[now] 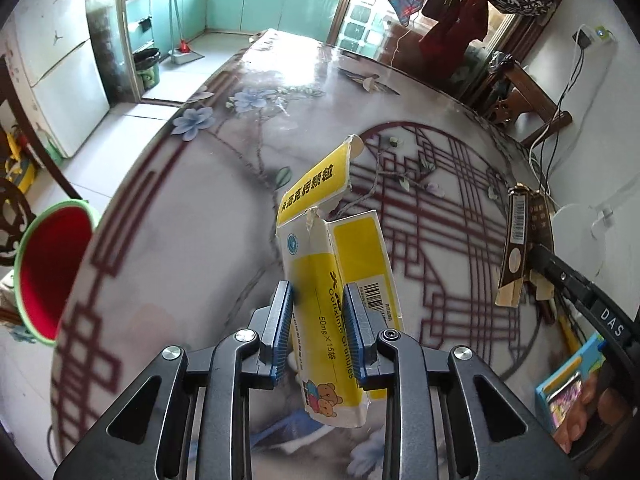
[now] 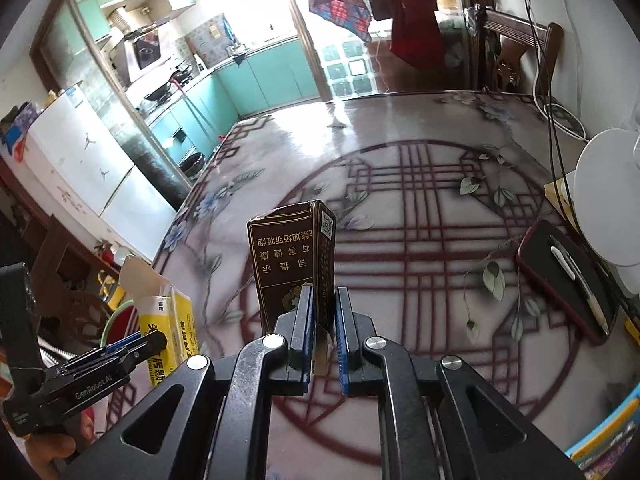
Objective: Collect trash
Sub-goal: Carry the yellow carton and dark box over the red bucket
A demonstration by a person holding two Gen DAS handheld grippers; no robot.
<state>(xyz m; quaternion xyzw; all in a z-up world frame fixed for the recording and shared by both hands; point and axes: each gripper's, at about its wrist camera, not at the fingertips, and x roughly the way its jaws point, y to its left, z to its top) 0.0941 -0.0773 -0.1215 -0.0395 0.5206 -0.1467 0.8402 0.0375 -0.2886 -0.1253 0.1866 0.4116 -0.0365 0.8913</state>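
My left gripper [image 1: 319, 322] is shut on a torn yellow and white medicine box [image 1: 320, 256] and holds it above the patterned table [image 1: 192, 208]. My right gripper [image 2: 323, 320] is shut on a dark brown cigarette box [image 2: 286, 260], held upright above the table [image 2: 400, 208]. The cigarette box [image 1: 516, 236] and right gripper show at the right of the left wrist view. The medicine box [image 2: 166, 320] and left gripper [image 2: 132, 344] show at the lower left of the right wrist view. A green bin with a red inside [image 1: 50, 272] stands off the table's left edge.
A phone in a red case [image 2: 568, 280] with a pen on it lies at the table's right side, next to a white round object [image 2: 608, 200]. Cables run along the right wall. A wooden chair [image 1: 524, 96] stands behind the table. A fridge [image 1: 60, 60] stands at the left.
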